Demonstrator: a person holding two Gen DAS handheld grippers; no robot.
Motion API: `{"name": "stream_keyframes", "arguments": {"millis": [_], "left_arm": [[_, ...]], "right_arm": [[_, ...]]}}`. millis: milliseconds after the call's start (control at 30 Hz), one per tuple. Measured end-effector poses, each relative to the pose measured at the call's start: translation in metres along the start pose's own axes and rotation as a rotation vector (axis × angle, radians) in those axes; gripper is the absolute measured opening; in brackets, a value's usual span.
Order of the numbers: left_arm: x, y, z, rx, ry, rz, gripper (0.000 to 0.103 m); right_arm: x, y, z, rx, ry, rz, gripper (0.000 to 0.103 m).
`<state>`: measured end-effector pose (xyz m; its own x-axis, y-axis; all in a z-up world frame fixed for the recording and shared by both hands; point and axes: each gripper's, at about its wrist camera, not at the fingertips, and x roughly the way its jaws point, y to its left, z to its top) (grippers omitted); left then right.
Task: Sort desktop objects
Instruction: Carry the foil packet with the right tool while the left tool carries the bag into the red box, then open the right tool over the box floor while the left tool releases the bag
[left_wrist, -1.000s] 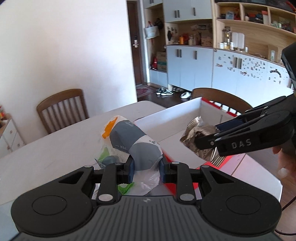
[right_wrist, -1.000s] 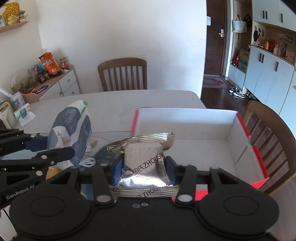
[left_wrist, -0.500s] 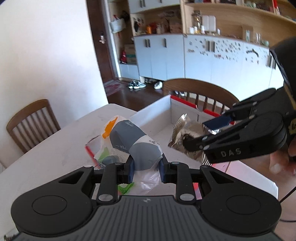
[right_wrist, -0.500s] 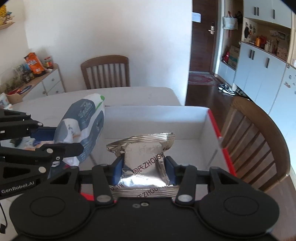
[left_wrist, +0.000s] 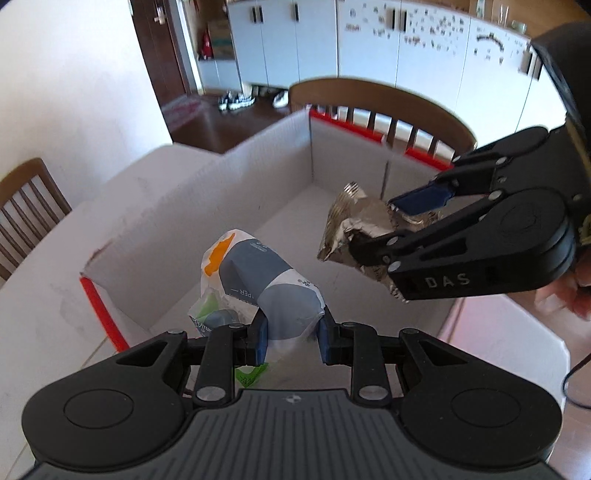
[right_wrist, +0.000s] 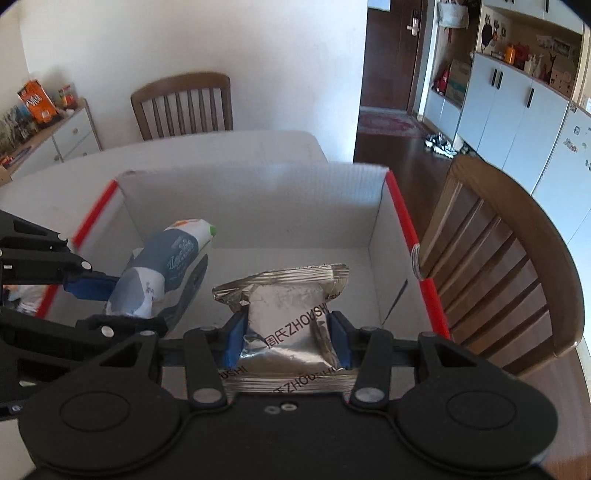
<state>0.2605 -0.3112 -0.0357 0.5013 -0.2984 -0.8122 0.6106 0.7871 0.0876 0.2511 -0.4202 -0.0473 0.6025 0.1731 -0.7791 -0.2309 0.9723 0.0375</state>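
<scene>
Left wrist view first: nearest the lens, the left tongs (left_wrist: 290, 334) are pinching a soft grey-and-white packet (left_wrist: 266, 284) by its near end, blue pads squeezing the wrapper from both sides. The packet's long axis runs straight away from the tongs, orange-tipped end pointing toward the far wall of the white box (left_wrist: 236, 184) with the red edges. It hangs over the left part of the box floor, and I can't tell whether it's touching the floor. A bit further out and to the right, the right tongs (left_wrist: 391, 229) are clamped on a crinkled silver foil pouch (left_wrist: 354, 229), also inside the box outline and also off the floor as far as I can see. From the right wrist view it's the same story: the blue pads (right_wrist: 236, 334) press on both sides of the silver pouch (right_wrist: 284, 321), which sits flat and squarish ahead of the tongs with its sealed edge facing the far wall. The other packet (right_wrist: 162, 269) is just beside it on the left, not touching. So basically both things sit directly over the open box (right_wrist: 255, 195), side by side, and my guess is the next bit is just lowering and letting go. Neither hand looks clearly closer to the bottom. Beyond the box are the desk (right_wrist: 203, 147) and a wooden chair (right_wrist: 183, 103).
</scene>
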Motion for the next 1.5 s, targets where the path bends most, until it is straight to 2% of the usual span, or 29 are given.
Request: {"name": "stream_keyframes", "arguments": {"millis": [400, 800, 1233, 1367, 1433, 1467, 1500], "left_arm": [[0.026, 0.000, 0.000, 0.011, 0.070, -0.035, 0.025], [0.023, 0.003, 0.001, -0.007, 0.075, -0.052, 0.027], [0.005, 0.008, -0.009, -0.075, 0.041, -0.064, 0.029], [-0.004, 0.008, -0.014, -0.083, 0.025, -0.065, 0.029], [-0.009, 0.007, -0.016, -0.088, 0.014, -0.069, 0.031], [-0.011, 0.007, -0.017, -0.091, 0.009, -0.070, 0.039], [-0.012, 0.007, -0.017, -0.092, 0.009, -0.072, 0.058]], "right_arm": [[0.030, -0.004, -0.008, -0.011, 0.089, 0.009, 0.047], [0.033, -0.009, -0.015, -0.015, 0.122, 0.023, 0.049], [0.014, -0.010, -0.012, -0.038, 0.082, 0.019, 0.063], [0.007, -0.007, -0.008, -0.037, 0.062, 0.029, 0.064], [0.002, -0.007, -0.007, -0.035, 0.055, 0.041, 0.064], [-0.002, -0.006, -0.007, -0.037, 0.049, 0.049, 0.066], [-0.004, -0.006, -0.007, -0.039, 0.044, 0.053, 0.067]]}}
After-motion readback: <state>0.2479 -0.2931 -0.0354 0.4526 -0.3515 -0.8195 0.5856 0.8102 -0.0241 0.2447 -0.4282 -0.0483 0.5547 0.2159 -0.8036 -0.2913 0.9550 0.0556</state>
